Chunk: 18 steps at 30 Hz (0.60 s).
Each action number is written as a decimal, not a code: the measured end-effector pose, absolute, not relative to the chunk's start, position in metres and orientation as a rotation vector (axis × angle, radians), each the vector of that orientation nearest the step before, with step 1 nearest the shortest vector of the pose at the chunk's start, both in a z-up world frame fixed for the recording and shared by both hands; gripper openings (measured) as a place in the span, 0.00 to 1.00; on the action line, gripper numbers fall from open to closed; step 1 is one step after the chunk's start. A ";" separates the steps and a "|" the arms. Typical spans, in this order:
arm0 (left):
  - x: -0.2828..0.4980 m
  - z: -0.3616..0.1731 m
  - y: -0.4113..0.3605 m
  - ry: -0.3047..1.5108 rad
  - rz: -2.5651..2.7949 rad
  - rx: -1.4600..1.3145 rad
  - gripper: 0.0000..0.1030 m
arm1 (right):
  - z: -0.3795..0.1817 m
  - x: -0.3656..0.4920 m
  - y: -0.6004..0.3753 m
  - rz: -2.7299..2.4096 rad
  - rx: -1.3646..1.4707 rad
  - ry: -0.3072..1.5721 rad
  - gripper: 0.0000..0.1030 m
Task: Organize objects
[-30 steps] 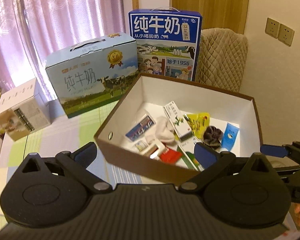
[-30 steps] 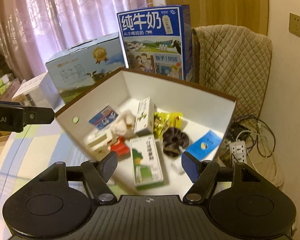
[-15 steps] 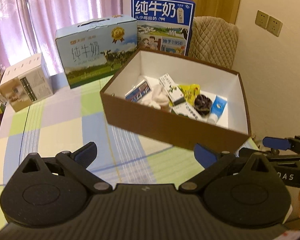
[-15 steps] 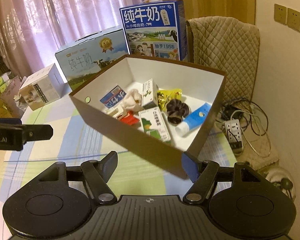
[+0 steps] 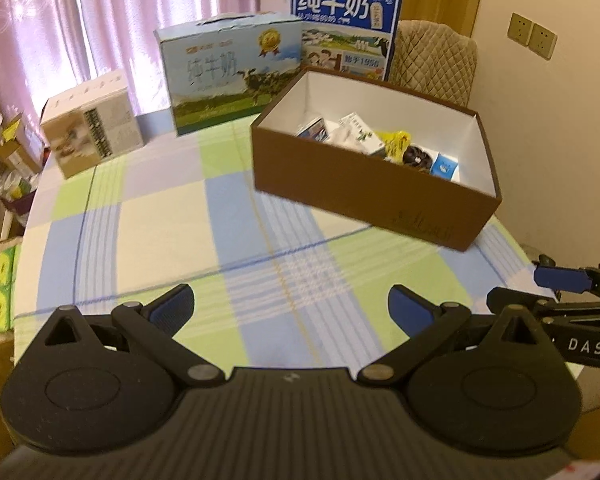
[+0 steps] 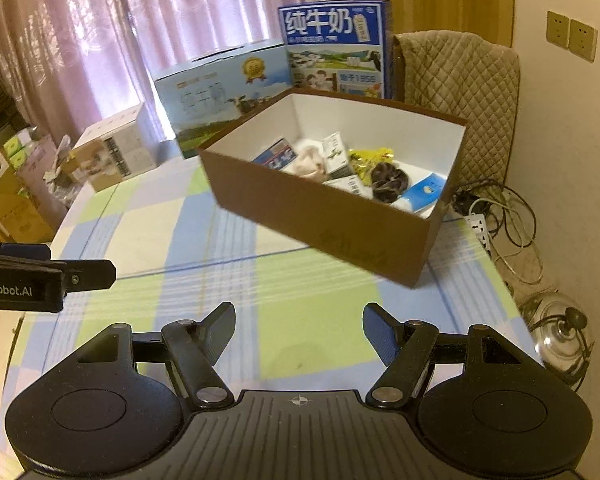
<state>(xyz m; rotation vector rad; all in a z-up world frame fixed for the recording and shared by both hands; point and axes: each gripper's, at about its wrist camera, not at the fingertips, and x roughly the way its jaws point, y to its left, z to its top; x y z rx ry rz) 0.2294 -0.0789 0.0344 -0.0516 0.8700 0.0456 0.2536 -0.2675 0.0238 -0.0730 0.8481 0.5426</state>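
Note:
A brown cardboard box (image 5: 364,196) with a white inside stands at the far right of the checked tablecloth; it also shows in the right wrist view (image 6: 324,216). Inside lie several small items: milk cartons (image 6: 336,156), a yellow packet (image 6: 370,158), a dark scrunchie (image 6: 388,180) and a blue tube (image 6: 424,192). My left gripper (image 5: 290,308) is open and empty, well back from the box. My right gripper (image 6: 300,328) is open and empty, also back from the box over the cloth.
Two milk gift cases (image 5: 236,72) (image 5: 346,28) and a small white carton (image 5: 92,128) stand along the table's far edge. A quilted chair (image 6: 460,76) is behind the box. Cables, a power strip (image 6: 480,224) and a glass lid (image 6: 560,340) lie on the floor at right.
Both grippers have pulled back and away from the box, from just above it to the near part of the table. Both stay open and empty.

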 end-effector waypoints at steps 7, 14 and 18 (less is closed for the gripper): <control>0.191 0.030 -0.056 0.893 0.070 -0.074 0.99 | 0.023 0.221 -0.249 0.570 -0.087 0.855 0.66; 0.160 0.025 -0.039 0.903 0.088 -0.091 0.99 | 0.021 0.194 -0.234 0.605 -0.099 0.857 0.66; 0.146 0.023 -0.031 0.905 0.095 -0.098 0.99 | 0.018 0.183 -0.228 0.619 -0.105 0.860 0.66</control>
